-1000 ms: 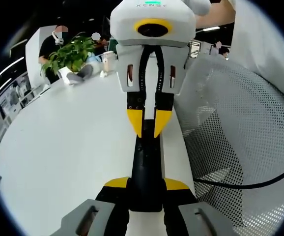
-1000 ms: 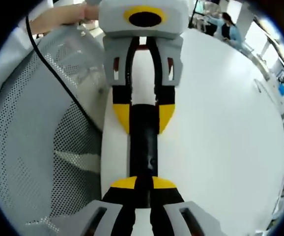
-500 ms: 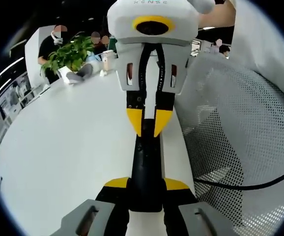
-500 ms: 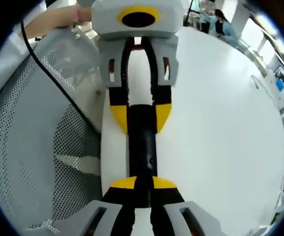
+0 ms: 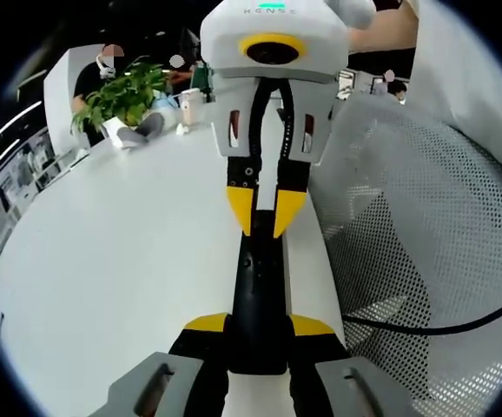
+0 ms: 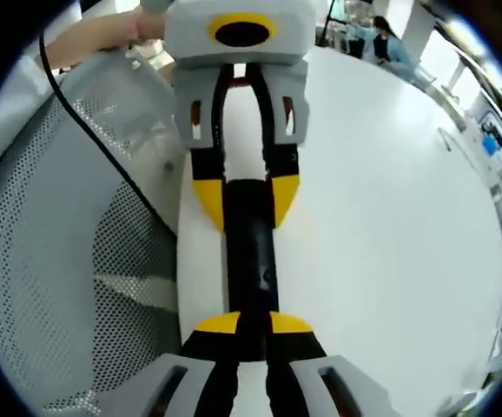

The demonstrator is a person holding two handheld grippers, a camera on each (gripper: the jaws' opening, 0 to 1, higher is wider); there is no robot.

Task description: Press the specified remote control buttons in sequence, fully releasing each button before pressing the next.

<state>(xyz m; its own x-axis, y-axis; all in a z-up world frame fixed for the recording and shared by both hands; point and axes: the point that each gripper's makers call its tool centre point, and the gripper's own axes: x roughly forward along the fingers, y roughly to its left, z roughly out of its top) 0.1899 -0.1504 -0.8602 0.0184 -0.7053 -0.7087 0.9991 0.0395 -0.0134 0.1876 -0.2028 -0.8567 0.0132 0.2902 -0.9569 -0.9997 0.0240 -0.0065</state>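
A long black remote (image 5: pixel 257 295) lies lengthwise on the white table (image 5: pixel 129 252). My left gripper (image 5: pixel 258 326) is shut on its near end, one yellow tip on each side. From the top of the left gripper view my right gripper (image 5: pixel 263 213) points down at the remote's far end, its yellow tips almost together, and I cannot tell if they touch it. In the right gripper view the remote (image 6: pixel 249 252) runs from my right gripper (image 6: pixel 253 324) up to my left gripper (image 6: pixel 246 201), which clamps its sides.
A white perforated mesh surface (image 5: pixel 425 226) stands beside the remote, crossed by a black cable (image 5: pixel 425 328); it also shows as mesh (image 6: pixel 51 261). A potted plant (image 5: pixel 121 91), a cup (image 5: pixel 190 109) and seated people are at the table's far end. Open tabletop (image 6: pixel 381 217) lies on the other side.
Both grippers stay on the remote. The right gripper has shifted very slightly along it; the jaws look the same.
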